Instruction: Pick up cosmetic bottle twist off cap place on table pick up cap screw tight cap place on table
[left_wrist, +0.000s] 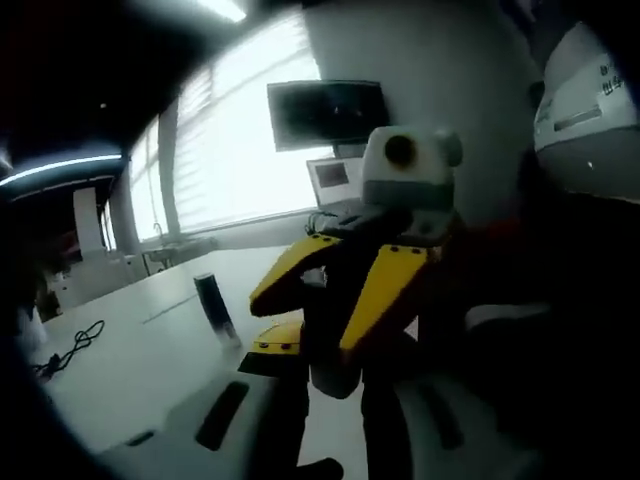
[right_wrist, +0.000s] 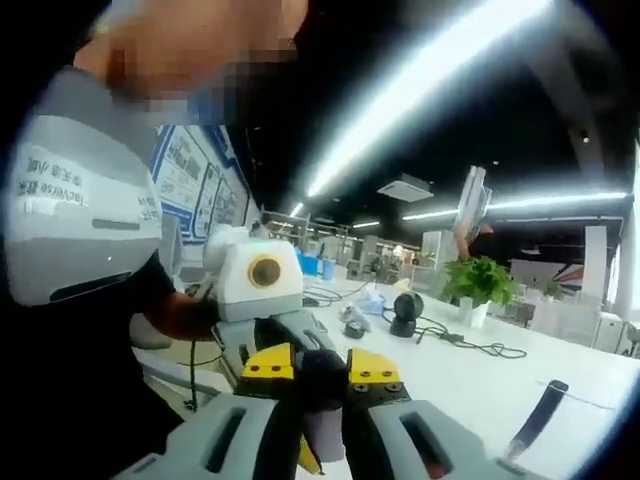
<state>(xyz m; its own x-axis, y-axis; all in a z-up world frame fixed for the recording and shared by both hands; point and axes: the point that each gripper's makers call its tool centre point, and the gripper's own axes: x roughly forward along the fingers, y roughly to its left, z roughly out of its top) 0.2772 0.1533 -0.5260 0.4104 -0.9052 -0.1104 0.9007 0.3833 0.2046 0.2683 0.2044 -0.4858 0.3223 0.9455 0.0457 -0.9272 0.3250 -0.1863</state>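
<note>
Across the background of both views, a long white work table (left_wrist: 130, 370) spans the scene and serves as the set-down surface for the task. Beside it, a bright window with blinds (left_wrist: 240, 150) backlights the left gripper view, so detail on near objects is poor. Above the table edge, the left gripper (right_wrist: 320, 368) and the right gripper (left_wrist: 337, 300) meet nose to nose, well clear of the table surface. This opposed arrangement suits a twisting operation: one tool can brace the body while the other turns the cap. Between the two sets of yellow jaw plates sits the small cosmetic bottle (right_wrist: 324, 425), partly pale and partly dark, held in the air rather than resting on anything. Both sets of jaws stand drawn in close against it on either side, so each tool appears clamped on the bottle. The contact faces themselves are shadowed. Which end carries the cap cannot be determined, because each view shows a pale portion nearest its own jaws and a dark portion between the opposite jaws. On the table, well apart from the grippers, a slim dark upright cylinder (left_wrist: 213, 305) stands alone; whether it belongs to the bottle cannot be told. A thin black cable (left_wrist: 65, 350) lies coiled farther along the same surface.
</note>
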